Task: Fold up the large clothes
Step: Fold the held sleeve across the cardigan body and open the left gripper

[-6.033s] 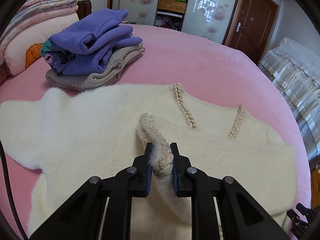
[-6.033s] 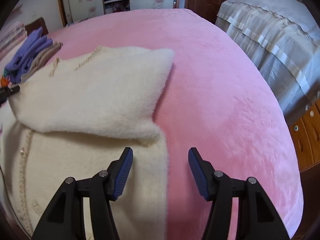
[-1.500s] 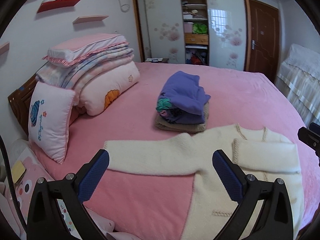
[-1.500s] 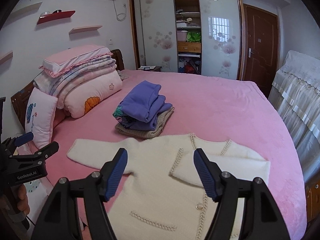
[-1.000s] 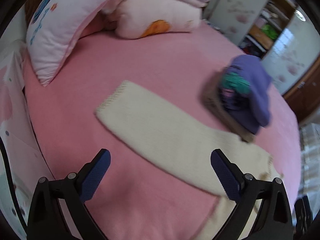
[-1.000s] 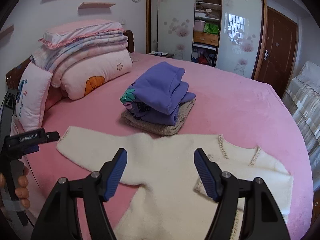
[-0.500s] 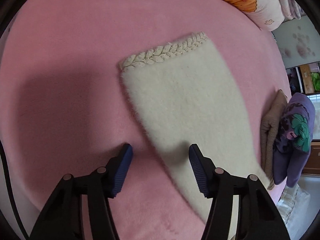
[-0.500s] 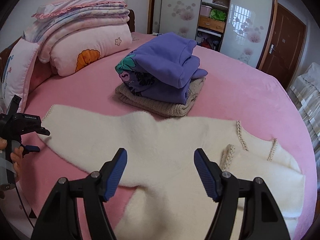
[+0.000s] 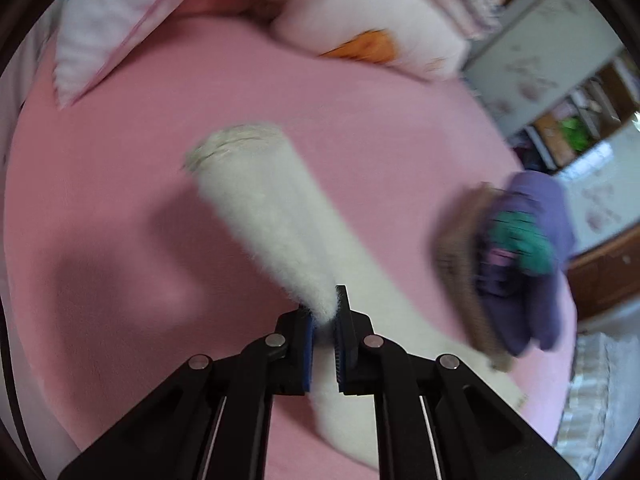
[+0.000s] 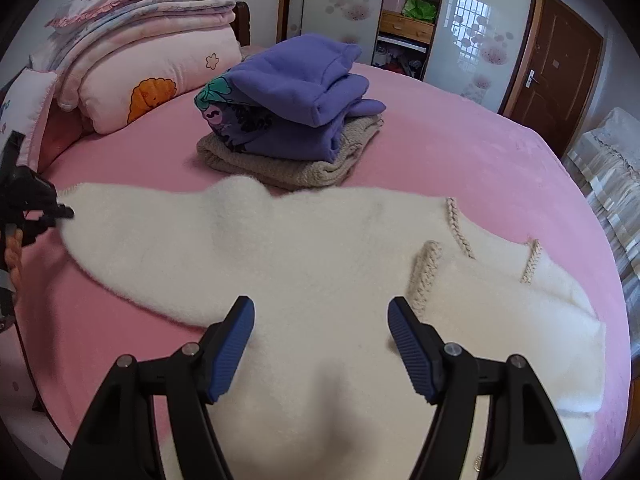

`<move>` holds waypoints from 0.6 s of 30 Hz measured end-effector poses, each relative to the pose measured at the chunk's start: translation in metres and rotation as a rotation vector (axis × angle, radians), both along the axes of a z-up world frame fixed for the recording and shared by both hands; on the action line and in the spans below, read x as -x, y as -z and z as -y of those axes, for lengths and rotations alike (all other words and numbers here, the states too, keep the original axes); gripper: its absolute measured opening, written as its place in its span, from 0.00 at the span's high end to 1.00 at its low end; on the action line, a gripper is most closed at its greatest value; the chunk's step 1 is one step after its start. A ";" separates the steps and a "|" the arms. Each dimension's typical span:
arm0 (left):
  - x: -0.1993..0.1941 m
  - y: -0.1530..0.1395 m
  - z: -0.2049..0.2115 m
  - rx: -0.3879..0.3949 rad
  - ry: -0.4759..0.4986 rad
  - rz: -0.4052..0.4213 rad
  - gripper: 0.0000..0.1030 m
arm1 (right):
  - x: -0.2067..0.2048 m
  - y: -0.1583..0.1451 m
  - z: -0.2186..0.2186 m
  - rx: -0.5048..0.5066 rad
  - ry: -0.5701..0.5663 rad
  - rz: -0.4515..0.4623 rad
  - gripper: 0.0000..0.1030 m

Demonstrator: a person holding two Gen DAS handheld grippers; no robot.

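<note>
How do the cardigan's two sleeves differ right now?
The left sleeve lies stretched out across the pink bed; the right sleeve is folded in over the chest. The left gripper is shut on the left sleeve; nothing holds the right sleeve, and the right gripper is open above the body. Both are fluffy cream with braided cuffs.

A sweater (image 10: 320, 264) lies flat on a bed (image 10: 480, 148), one sleeve (image 10: 132, 232) stretched left, the other folded over its front. Behind it sits a stack of folded clothes (image 10: 288, 120). Pillows and folded bedding (image 10: 132, 52) lie behind, left of the stack.
</note>
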State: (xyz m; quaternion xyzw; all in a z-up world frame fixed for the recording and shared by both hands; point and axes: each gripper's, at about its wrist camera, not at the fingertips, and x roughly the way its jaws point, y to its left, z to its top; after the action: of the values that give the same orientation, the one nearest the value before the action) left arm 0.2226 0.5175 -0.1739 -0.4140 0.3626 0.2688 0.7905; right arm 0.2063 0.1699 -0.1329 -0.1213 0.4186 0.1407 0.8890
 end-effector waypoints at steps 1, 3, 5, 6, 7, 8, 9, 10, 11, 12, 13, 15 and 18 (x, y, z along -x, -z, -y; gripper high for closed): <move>-0.004 -0.015 0.014 -0.012 0.037 0.037 0.94 | 0.001 -0.001 0.007 -0.002 0.007 -0.001 0.32; -0.016 -0.048 0.054 -0.039 0.134 0.117 0.94 | 0.004 -0.005 0.027 -0.015 0.035 -0.001 0.32; -0.029 -0.075 0.096 -0.063 0.238 0.180 0.94 | 0.005 -0.010 0.047 -0.041 0.073 -0.008 0.32; -0.036 -0.085 0.117 -0.070 0.295 0.209 0.94 | 0.006 -0.013 0.059 -0.060 0.094 -0.013 0.32; -0.043 -0.094 0.141 -0.074 0.355 0.231 0.94 | 0.006 -0.016 0.070 -0.075 0.116 -0.014 0.32; -0.052 -0.101 0.166 -0.077 0.421 0.244 0.94 | 0.008 -0.020 0.081 -0.086 0.136 -0.011 0.32; -0.062 -0.103 0.190 -0.077 0.477 0.251 0.94 | 0.009 -0.023 0.089 -0.089 0.149 -0.006 0.32; -0.071 -0.103 0.216 -0.074 0.535 0.255 0.94 | 0.010 -0.026 0.100 -0.090 0.166 0.003 0.32; -0.076 -0.101 0.236 -0.078 0.583 0.253 0.94 | 0.011 -0.030 0.113 -0.087 0.188 0.017 0.32; -0.080 -0.094 0.258 -0.085 0.627 0.244 0.94 | 0.012 -0.033 0.125 -0.085 0.207 0.027 0.32; -0.088 -0.084 0.281 -0.083 0.667 0.228 0.94 | 0.013 -0.034 0.135 -0.085 0.224 0.032 0.32; -0.103 -0.053 0.323 -0.063 0.738 0.173 0.94 | 0.013 -0.035 0.163 -0.087 0.277 0.034 0.32; -0.113 -0.001 0.369 -0.025 0.826 0.058 0.92 | 0.013 -0.029 0.198 -0.093 0.335 0.018 0.32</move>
State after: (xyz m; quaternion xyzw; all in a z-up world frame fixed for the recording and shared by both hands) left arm 0.3352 0.1485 -0.1730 -0.2313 0.4726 -0.0783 0.8468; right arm 0.1932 -0.0281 -0.1043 -0.0097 0.4181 0.0090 0.9083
